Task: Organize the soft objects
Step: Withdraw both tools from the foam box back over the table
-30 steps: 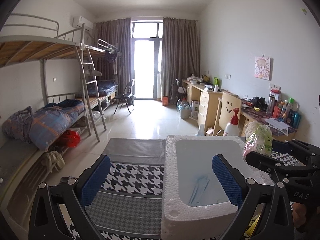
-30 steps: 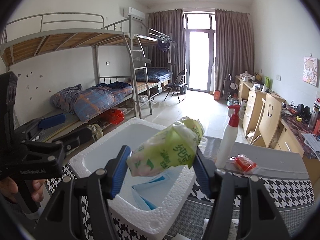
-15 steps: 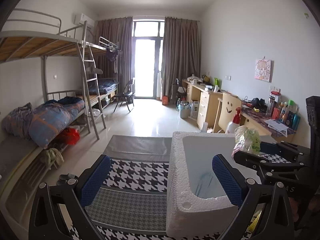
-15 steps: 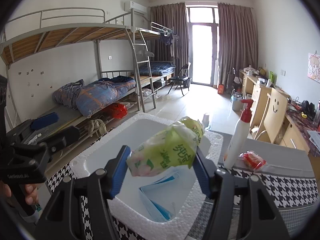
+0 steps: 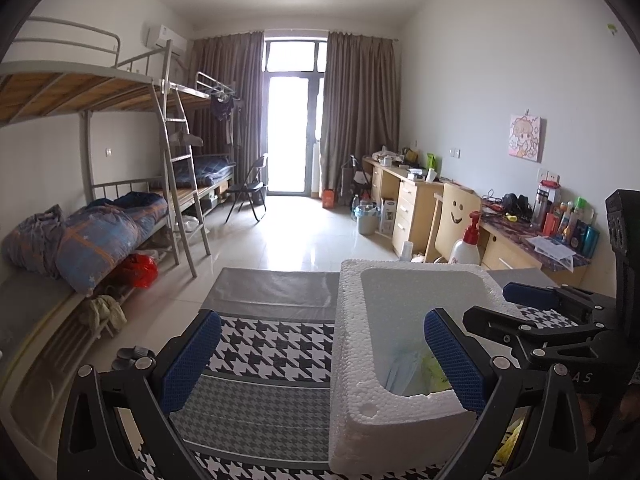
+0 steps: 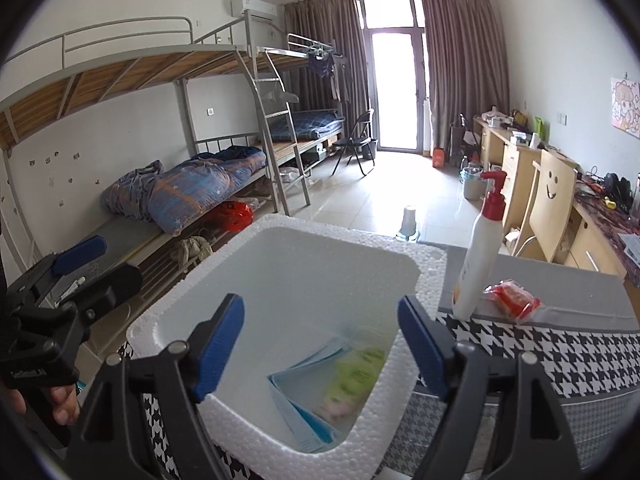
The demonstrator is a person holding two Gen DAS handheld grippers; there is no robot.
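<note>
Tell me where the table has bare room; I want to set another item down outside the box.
Bare houndstooth cloth lies left of the foam box, between it and the left tool. The grey strip right of the pump bottle is partly free beyond the red packet. The box floor is crowded with the blue packet and green bag.

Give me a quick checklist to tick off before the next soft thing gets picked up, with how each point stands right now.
1. Right claw empty, jaws just opened: ok.
2. Green packet inside the foam box, on the blue packet: ok, though blurred.
3. Left claw open, holding nothing: ok.
4. Red packet still out on the table beside the pump bottle: not ok.
5. Room left in the box: ok.
6. Bottle clear of a reach for the red packet: cannot tell.
</note>
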